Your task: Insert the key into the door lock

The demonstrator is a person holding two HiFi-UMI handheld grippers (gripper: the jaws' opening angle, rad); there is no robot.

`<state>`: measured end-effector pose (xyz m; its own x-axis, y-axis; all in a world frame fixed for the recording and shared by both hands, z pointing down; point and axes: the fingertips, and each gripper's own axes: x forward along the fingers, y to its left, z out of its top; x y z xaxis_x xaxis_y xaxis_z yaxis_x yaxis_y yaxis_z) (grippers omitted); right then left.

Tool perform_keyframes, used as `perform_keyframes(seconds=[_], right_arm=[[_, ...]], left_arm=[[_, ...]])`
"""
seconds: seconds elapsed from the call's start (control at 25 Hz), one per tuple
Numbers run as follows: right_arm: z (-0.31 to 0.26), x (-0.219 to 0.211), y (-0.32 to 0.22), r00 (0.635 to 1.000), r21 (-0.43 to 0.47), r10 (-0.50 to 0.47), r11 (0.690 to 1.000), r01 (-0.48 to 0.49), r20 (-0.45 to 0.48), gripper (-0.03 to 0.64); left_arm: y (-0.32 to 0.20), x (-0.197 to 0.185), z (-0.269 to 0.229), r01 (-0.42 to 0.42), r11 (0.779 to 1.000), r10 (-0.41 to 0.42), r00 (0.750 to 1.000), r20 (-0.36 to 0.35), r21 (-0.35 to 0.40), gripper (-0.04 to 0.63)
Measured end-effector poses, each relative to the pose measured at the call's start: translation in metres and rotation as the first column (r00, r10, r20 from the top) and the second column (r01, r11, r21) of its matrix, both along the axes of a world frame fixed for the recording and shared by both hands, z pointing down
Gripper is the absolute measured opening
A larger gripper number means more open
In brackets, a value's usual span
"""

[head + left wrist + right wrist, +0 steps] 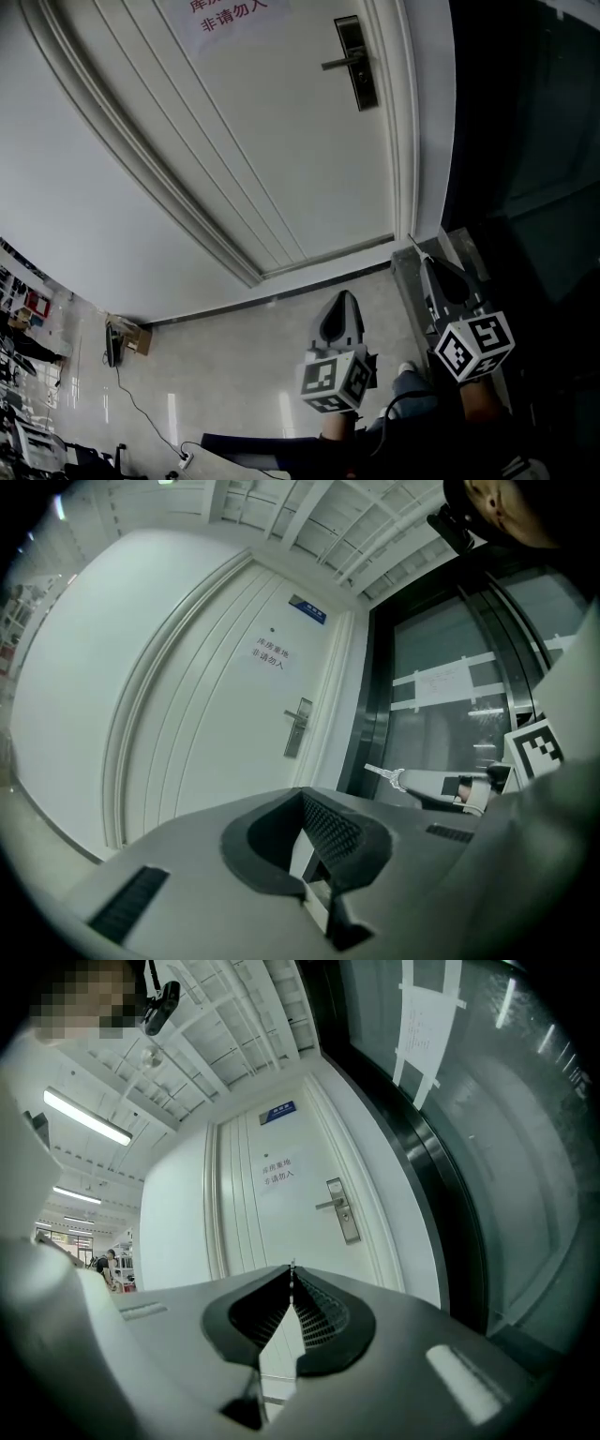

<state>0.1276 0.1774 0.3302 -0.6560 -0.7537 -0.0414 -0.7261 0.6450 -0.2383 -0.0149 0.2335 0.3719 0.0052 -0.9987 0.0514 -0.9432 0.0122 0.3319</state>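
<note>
Between jaws of right hand-held gripper (292, 1277), key (380, 772).

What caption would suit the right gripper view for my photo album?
Right gripper, shut on the key, faces the white door and its lock.

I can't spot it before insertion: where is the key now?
The key is clamped in the right gripper, its tip poking forward, well short of the door lock at the head view's upper right.
</note>
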Motion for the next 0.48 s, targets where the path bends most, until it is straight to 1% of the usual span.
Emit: perform_keyframes(seconds=[0.2,0.48], right_arm=[[0.008,-0.015,-0.055,1.0,-0.003,-0.005,1.0,0.005,-0.001,0.011],[-0.01,-0.039,-0.152,1.0,0.021,-0.031,0.999,0.031,0.001,0.012]], left_arm=[[-0.054,-0.013,0.007,0.003,1.0,-0.003,1.0,0.002,0.004,0.0],[-0.15,-0.033,-0.011,0.017,1.0,-0.017,1.0,0.002,0.023,0.0]])
